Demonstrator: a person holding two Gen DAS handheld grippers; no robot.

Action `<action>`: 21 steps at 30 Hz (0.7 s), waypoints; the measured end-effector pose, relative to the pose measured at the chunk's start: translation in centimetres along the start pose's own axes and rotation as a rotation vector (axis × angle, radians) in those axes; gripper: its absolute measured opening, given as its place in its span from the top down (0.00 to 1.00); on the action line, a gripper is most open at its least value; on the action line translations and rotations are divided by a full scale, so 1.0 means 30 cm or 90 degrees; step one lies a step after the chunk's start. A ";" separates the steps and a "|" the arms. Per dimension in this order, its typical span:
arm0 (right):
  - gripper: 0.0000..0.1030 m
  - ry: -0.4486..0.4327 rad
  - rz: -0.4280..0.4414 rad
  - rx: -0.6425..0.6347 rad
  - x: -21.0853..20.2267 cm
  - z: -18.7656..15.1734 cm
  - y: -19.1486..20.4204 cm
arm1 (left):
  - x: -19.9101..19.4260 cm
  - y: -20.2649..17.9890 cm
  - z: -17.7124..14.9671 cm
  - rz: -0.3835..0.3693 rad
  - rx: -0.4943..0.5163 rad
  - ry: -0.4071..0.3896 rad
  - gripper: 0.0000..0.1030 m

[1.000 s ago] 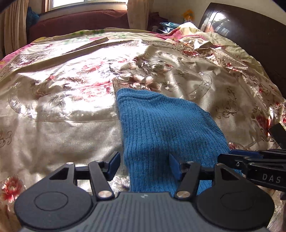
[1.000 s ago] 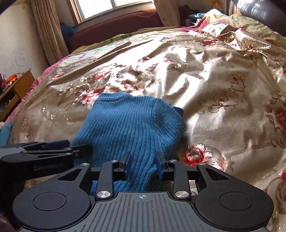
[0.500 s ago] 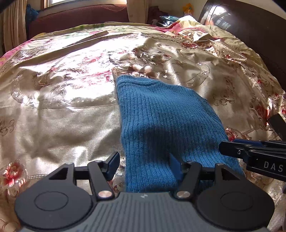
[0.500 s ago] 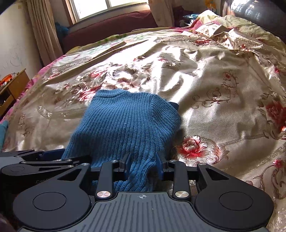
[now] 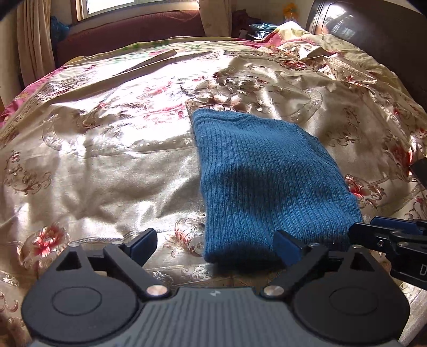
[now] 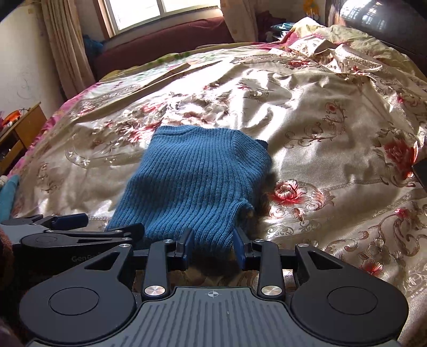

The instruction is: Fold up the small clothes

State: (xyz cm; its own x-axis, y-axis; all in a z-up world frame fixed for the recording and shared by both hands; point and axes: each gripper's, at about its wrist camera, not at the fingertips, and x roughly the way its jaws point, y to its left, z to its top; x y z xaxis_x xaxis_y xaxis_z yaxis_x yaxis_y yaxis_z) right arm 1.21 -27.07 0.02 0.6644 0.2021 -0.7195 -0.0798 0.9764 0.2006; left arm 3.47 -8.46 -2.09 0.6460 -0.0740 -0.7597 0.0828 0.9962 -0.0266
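1. The blue knit sweater lies folded into a rough rectangle on the floral satin bedspread, near edge toward the cameras, ribbing running away toward the window.
2. The left gripper has just been opening its jaws, and they stand wide now. The left pad sits over bare bedspread; the right pad is at the sweater's near edge. The near left corner of the sweater lies between them, but neither pad presses it.
3. The right gripper has jaws at a narrower gap, having opened a touch. The sweater's near edge sits right between the blue pads. Whether they actually pinch the knit is hard to tell; it looks like they stand just apart from it.
4. Both grippers are side by side at the sweater's near edge; each one shows up in the other's view.
5. In the right wrist view, the sweater's right side bulges, with a small tab of knit sticking out beside a red flower print.
6. A dark headboard is at upper right, curtains and a maroon sofa at the far end, and a wooden side table at left.
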 end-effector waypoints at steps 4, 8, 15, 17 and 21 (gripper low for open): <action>0.68 0.005 -0.016 0.017 0.004 -0.012 -0.007 | -0.011 -0.006 -0.022 0.015 0.004 0.012 0.00; 0.67 0.008 -0.019 0.009 0.001 -0.032 0.003 | -0.015 -0.014 -0.032 0.032 0.015 0.025 0.00; 0.64 0.026 -0.021 0.005 0.014 -0.063 0.021 | -0.033 -0.021 -0.045 0.022 0.008 0.031 0.00; 0.64 0.027 -0.019 0.005 0.012 -0.068 0.023 | -0.036 -0.022 -0.046 0.026 0.009 0.031 0.00; 0.64 0.025 -0.019 0.008 0.005 -0.074 0.022 | -0.037 -0.016 -0.048 0.019 -0.004 0.036 0.00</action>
State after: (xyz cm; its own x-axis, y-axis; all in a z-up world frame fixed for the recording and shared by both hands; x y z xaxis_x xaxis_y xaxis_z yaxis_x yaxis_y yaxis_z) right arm -0.39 -26.23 -1.44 0.6369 0.1765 -0.7504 -0.0510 0.9809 0.1875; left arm 1.62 -8.79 -2.17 0.6045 -0.0423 -0.7954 0.0596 0.9982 -0.0077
